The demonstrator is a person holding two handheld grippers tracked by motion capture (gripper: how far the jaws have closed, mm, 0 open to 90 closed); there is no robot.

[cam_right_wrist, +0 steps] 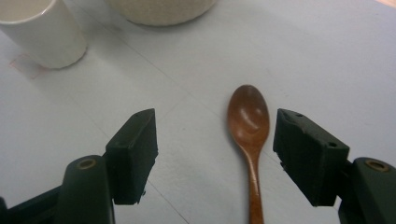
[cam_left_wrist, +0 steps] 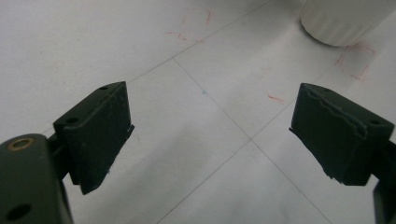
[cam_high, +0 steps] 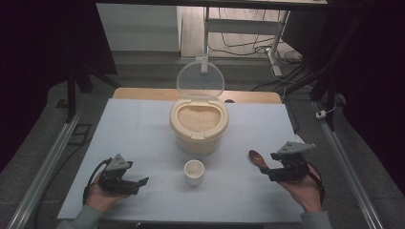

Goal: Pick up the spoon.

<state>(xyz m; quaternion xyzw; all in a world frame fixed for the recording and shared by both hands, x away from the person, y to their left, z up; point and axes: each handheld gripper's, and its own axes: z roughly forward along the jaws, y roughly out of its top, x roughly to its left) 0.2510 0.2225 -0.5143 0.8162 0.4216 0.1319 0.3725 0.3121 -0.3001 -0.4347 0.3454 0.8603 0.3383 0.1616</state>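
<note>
Right tool [cam_right_wrist: 215, 149]: held in the person's right hand at the near right of the desk [cam_high: 133, 138], jaws spread wide and holding nothing; a wooden spoon [cam_right_wrist: 249, 122] lies flat on the desk between them, nearer the right jaw, untouched, bowl pointing far, handle running back under the tool

Left tool [cam_left_wrist: 210, 135]: held in the person's left hand at the near left of the desk, jaws spread wide and holding nothing, bare desk with thin grid lines and faint red marks between them

White cup [cam_high: 194, 171]: upright at near centre, between the two tools and apart from both

Cream rice container [cam_high: 198, 125]: just beyond the cup at centre, filled with rice, clear round lid [cam_high: 200, 78] standing open at its far side
</note>
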